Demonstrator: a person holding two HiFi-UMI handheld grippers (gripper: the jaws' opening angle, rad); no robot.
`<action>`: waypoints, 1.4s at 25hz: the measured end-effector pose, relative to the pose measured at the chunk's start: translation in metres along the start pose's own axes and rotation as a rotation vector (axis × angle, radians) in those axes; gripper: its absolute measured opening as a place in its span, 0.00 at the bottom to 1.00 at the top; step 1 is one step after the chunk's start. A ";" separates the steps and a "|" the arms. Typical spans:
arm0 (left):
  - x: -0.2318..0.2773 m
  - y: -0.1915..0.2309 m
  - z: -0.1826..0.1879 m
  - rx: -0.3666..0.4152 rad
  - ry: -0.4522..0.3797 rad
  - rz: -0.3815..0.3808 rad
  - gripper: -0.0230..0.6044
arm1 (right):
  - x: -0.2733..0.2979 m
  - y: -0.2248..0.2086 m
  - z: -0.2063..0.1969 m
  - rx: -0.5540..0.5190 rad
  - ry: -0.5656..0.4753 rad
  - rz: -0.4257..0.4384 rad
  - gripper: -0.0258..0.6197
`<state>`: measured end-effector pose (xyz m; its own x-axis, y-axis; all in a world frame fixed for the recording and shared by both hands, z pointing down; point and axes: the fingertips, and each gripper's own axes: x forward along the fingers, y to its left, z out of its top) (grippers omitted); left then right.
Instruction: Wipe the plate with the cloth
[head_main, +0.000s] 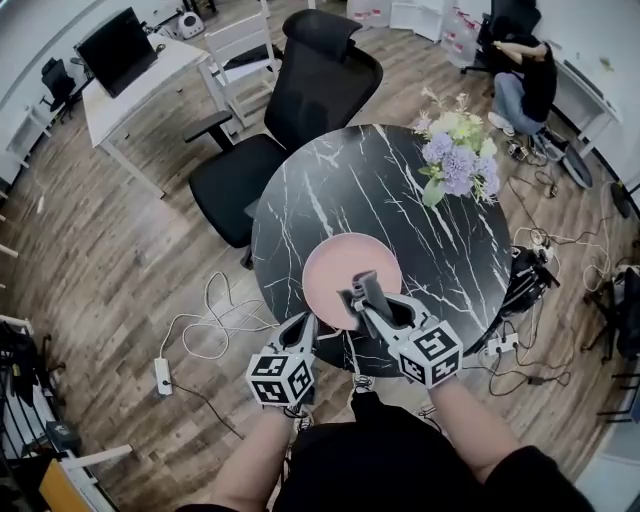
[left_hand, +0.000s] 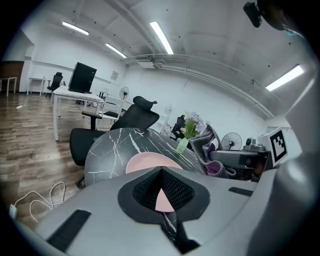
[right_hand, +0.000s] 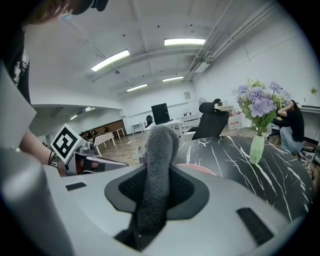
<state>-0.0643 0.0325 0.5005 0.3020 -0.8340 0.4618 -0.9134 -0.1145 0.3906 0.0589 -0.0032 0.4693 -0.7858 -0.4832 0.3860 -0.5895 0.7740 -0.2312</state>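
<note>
Right gripper (head_main: 374, 308) clamped on grey fuzzy cloth (right_hand: 157, 170) near round pink plate (head_main: 335, 262) on black marble desk (head_main: 400, 195); left gripper (head_main: 306, 328) fully closed, empty.

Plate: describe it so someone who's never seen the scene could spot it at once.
Find the round black marble-look table by the office chair. On its near side lies the plate, a flat pale pink disc. Its only neighbours are a vase of purple flowers at the far right and the grey cloth in the right gripper; it alone is flat and pink.
</note>
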 end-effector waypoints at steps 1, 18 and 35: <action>0.004 0.002 -0.001 -0.006 0.006 0.012 0.06 | 0.003 -0.004 0.000 0.001 0.005 0.009 0.21; 0.040 0.029 -0.029 -0.086 0.141 0.207 0.07 | 0.031 -0.038 -0.030 0.094 0.080 0.110 0.21; 0.072 0.064 -0.050 -0.144 0.283 0.274 0.23 | 0.030 -0.043 -0.056 0.108 0.152 0.101 0.21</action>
<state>-0.0873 -0.0081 0.5983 0.1341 -0.6396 0.7570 -0.9291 0.1847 0.3206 0.0710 -0.0279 0.5408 -0.8094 -0.3316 0.4846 -0.5321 0.7633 -0.3665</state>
